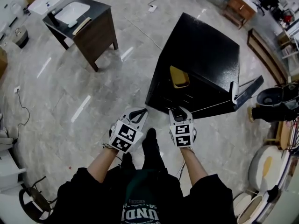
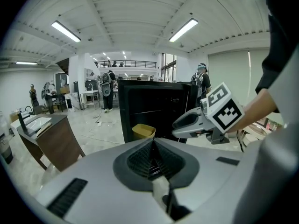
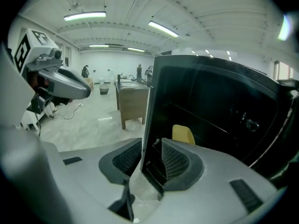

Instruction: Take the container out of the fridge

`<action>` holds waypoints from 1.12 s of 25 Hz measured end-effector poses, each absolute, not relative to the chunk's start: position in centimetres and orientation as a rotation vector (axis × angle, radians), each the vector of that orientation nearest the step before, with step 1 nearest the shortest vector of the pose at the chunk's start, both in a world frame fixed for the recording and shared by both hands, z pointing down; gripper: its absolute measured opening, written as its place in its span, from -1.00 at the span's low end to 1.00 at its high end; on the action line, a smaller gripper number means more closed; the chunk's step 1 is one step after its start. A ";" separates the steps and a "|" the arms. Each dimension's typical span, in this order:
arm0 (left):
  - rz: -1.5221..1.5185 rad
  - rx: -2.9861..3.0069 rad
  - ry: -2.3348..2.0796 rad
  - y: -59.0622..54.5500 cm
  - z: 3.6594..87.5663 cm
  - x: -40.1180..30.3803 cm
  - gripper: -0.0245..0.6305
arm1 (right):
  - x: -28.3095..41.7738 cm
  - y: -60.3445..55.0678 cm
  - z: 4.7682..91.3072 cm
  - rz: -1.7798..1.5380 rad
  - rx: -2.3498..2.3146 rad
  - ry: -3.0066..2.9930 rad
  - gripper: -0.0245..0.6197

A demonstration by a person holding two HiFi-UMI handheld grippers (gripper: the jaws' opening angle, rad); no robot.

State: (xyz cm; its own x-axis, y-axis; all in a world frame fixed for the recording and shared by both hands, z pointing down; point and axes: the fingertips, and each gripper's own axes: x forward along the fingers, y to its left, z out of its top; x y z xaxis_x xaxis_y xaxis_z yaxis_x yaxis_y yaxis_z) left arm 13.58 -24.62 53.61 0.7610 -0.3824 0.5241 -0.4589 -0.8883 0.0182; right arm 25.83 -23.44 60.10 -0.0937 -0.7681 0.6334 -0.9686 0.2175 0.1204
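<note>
- The left gripper (image 2: 152,143), in the left gripper view, is seen pressed together with nothing in it. The yellow container (image 2: 143,131) is spotted inside the open fridge (image 2: 154,101), ahead.
- Right gripper view: the right gripper (image 3: 150,155) is held spread, with the fridge's front edge lined up in the gap. Contact can't be confirmed.
- Head view: both are held just in front of the fridge, its door (image 1: 245,93) wide open. Probably the reach-in step, so spread jaws would need to be brought around the container's rim next.

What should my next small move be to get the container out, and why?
Probably ease the right gripper forward into the fridge toward the yellow container: the fridge is open, the container sits untouched inside, and that gripper's jaws stand apart, while the left gripper is shut.
</note>
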 end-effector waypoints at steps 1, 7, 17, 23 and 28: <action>0.792 2.809 -0.674 -24.8 53.7 13.7 -0.88 | 25.9 -23.7 60.5 0.426 1.571 -1.908 -0.57; 0.822 2.787 -0.669 -25.7 55.2 13.7 -0.88 | 25.7 -25.5 62.9 0.344 1.433 -1.899 -0.49; 0.841 2.735 -0.686 -26.7 57.2 13.8 -0.88 | 27.0 -27.7 66.0 0.363 1.352 -1.871 -0.45; 0.835 2.716 -0.712 -27.2 57.3 13.8 -0.88 | 28.7 -29.6 67.8 0.385 1.333 -1.836 -0.44; 0.844 2.697 -0.746 -27.8 57.6 13.2 -0.88 | 30.3 -31.4 69.7 0.417 1.339 -1.804 -0.44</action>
State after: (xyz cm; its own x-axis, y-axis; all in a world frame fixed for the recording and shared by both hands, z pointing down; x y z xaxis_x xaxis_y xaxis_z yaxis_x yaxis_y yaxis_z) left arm 13.21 -27.77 57.61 0.7065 -0.4025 0.5821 -0.5281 -0.8474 0.0552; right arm 30.25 -31.41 69.66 -0.0870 -0.6278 0.7735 -0.9035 0.3767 0.2042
